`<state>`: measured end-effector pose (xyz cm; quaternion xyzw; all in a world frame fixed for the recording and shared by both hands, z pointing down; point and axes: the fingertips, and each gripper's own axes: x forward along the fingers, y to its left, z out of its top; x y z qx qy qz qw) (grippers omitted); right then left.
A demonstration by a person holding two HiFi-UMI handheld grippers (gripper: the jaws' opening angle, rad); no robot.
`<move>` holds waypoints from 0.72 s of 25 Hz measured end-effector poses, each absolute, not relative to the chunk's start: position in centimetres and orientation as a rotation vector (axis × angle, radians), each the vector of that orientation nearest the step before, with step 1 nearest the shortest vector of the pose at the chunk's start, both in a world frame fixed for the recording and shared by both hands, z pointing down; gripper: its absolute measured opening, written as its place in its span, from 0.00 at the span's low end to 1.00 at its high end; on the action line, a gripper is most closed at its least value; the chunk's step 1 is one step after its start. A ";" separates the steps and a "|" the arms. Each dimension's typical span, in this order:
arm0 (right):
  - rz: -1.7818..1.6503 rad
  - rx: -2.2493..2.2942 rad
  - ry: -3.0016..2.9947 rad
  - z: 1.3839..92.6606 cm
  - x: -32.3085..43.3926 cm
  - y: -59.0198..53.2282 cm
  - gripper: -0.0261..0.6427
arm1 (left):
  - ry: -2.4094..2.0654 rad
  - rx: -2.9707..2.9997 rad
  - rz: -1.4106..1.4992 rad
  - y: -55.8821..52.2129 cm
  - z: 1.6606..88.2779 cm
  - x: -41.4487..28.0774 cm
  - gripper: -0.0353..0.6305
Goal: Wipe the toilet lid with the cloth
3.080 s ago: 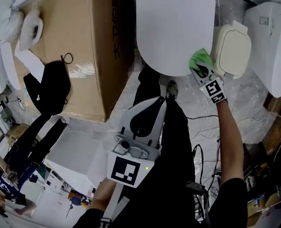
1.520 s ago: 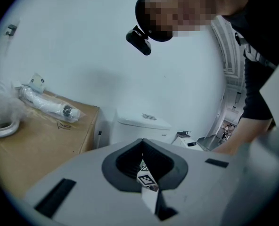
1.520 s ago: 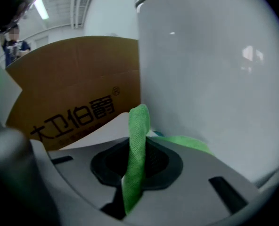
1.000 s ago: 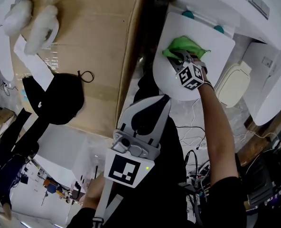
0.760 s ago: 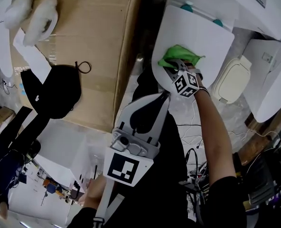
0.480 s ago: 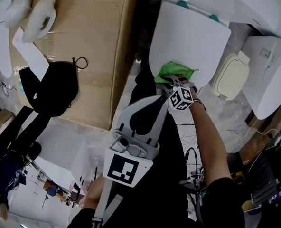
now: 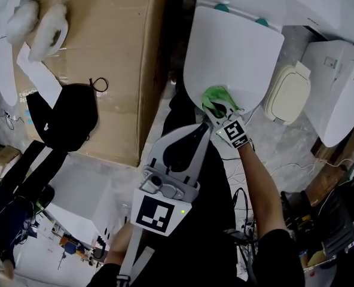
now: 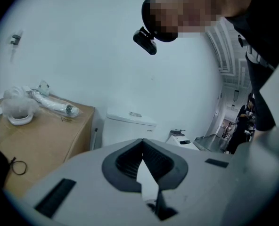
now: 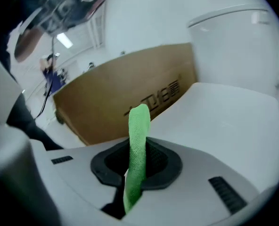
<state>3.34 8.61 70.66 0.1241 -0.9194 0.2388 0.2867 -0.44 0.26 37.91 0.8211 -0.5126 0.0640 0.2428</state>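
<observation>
Cleaning in progress: the right gripper (image 7: 220, 113) pinches the green cloth (image 7: 214, 96) at the near edge of the white toilet lid (image 7: 237, 40); the cloth stands folded between its jaws; the left gripper (image 7: 201, 130) hangs idle well short of the lid, jaws pressed together on nothing. The wiping step appears under way, with the cloth at the lid's front rim; the next move likely calls for drawing it across the lid toward the hinges, pressed flat to the surface.
</observation>
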 end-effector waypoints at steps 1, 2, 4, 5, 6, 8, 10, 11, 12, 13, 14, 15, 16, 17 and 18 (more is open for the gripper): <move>0.739 0.477 -2.496 69.1 4.2 6.4 0.12 | -1.395 2.244 0.175 0.1 38.0 -0.3 0.06; 0.841 0.626 -2.525 67.7 5.3 4.1 0.12 | -1.389 2.243 0.175 -0.1 38.0 -0.2 0.06; 1.028 0.922 -2.563 65.1 8.2 -0.5 0.12 | -1.377 2.243 0.174 -0.7 38.1 0.1 0.06; 1.100 1.062 -2.572 64.0 9.8 -2.7 0.12 | -1.369 2.246 0.175 -1.1 38.1 0.3 0.06; 1.155 1.200 -2.576 63.0 11.6 -4.8 0.12 | -1.361 2.250 0.176 -1.5 38.0 0.4 0.06; 1.216 1.485 -2.560 61.2 15.5 -8.9 0.12 | -1.344 2.259 0.179 -2.3 38.0 0.8 0.06; 1.195 1.744 -2.528 59.5 19.4 -12.5 0.12 | -1.326 2.268 0.181 -3.1 37.9 1.1 0.06; 1.153 1.843 -2.512 58.9 21.0 -14.1 0.12 | -1.317 2.272 0.181 -3.6 37.9 1.2 0.06; 1.099 1.922 -2.487 58.6 22.6 -15.6 0.12 | -1.309 2.276 0.181 -4.0 37.9 1.3 0.06; 1.039 1.983 -2.449 58.8 24.0 -16.9 0.12 | -1.301 2.280 0.179 -4.5 37.9 1.3 0.06; 0.979 2.021 -2.405 59.2 25.0 -18.2 0.12 | -1.292 2.285 0.178 -5.1 37.9 1.4 0.06; 0.925 2.036 -2.359 59.8 25.8 -19.3 0.12 | -1.283 2.292 0.180 -5.5 38.0 1.5 0.06; 0.882 2.029 -2.314 60.7 26.1 -20.4 0.12 | -1.274 2.299 0.185 -6.0 38.1 1.5 0.06; 0.856 2.006 -2.273 61.9 26.2 -21.4 0.12 | -1.265 2.305 0.191 -6.5 38.2 1.6 0.06; 0.846 1.971 -2.236 63.2 26.0 -22.2 0.12 | -1.256 2.310 0.197 -6.9 38.4 1.6 0.06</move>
